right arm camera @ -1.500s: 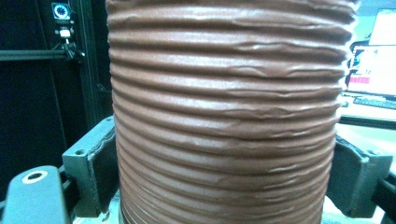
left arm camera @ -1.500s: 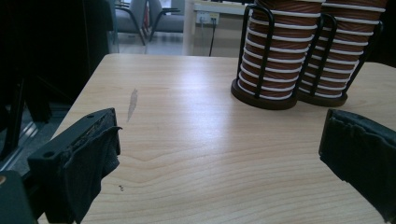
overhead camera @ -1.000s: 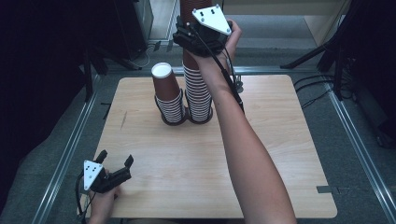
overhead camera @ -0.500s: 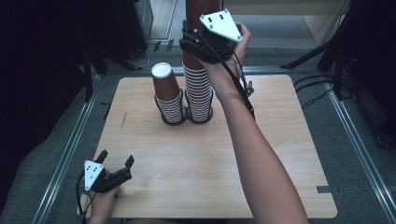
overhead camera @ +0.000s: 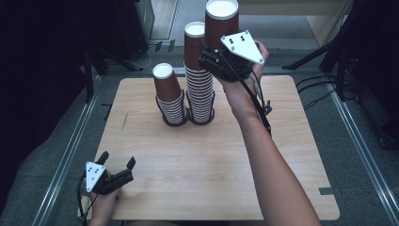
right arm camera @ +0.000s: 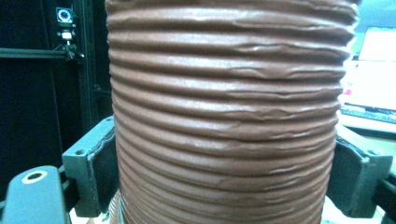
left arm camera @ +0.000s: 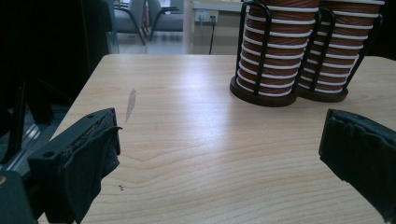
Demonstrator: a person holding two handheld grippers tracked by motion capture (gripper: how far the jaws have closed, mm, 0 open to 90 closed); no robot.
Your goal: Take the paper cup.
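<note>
High view: fixed overhead, person's side, faces fwd/down, whole table (overhead camera: 207,188) in frame. Left gripper view: low, just above tabletop, looks across to cup stacks (left arm camera: 306,51) in wire holder; shares these w/ high view. Right gripper view: v. close on ribbed brown cup (right arm camera: 229,116), side-on.

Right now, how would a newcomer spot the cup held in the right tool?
Start at the light wooden table and find the black wire holder with two stacks of ribbed brown paper cups. The held cup is raised just right of the taller stack, clamped in the right tool, off the table.
</note>
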